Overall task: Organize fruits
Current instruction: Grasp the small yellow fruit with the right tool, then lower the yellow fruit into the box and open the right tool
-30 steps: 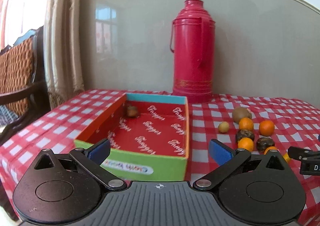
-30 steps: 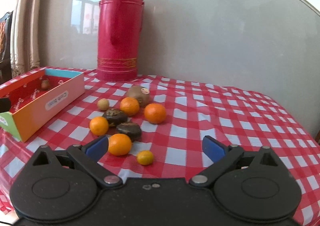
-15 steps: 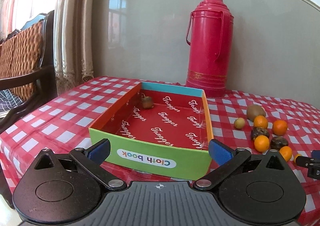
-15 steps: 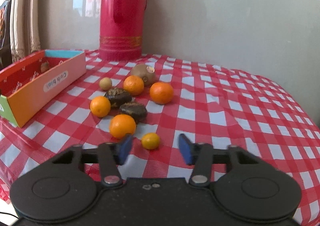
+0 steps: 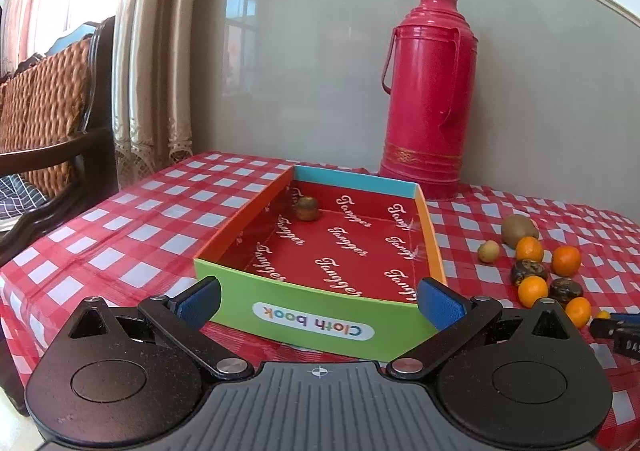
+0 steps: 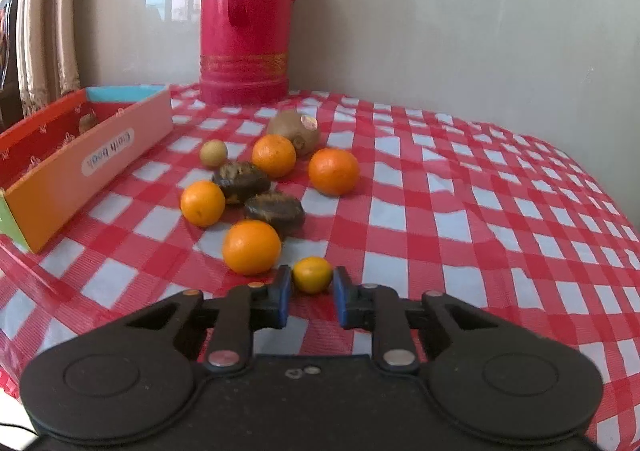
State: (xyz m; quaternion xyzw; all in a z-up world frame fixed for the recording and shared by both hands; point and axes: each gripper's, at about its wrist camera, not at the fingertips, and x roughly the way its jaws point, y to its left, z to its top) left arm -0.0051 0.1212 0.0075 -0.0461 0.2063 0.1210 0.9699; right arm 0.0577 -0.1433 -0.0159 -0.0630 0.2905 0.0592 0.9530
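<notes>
Four round oranges (image 6: 251, 246) with pebbly, glossy skin sit loose on the tabletop (image 6: 480, 211), which wears a shiny red-and-white checked plastic cloth, a bit wrinkly. Mixed in with them are two dark, flattish, rough-looking fruits (image 6: 274, 210) (can't tell what they are), a fuzzy brown kiwi (image 6: 294, 130) with a small round sticker whose print is too small to read, and a little pale yellowish ball of a fruit (image 6: 213, 152). The right gripper (image 6: 311, 293) has its blue-padded jaws clenched on a small smooth orange-yellow fruit (image 6: 312, 274), the nearest one of the bunch, right beside the closest orange. The jaws have just been closing and that little fruit is between them. Off to the left is a shallow cardboard box (image 5: 304, 315) with a green front wall, orange sides, a blue back wall, and a red lining printed over and over with a script word like "Tangger"; an oval label on the front reads "Cloth book", upside down from the left wrist view. One brown fruit (image 5: 307, 208) lies in its far left corner. The left gripper (image 5: 318, 301) hangs in front of the box with jaws spread wide, nothing in them. Behind everything stands a tall glossy red thermos (image 5: 426, 99) with a gold band near the base.
</notes>
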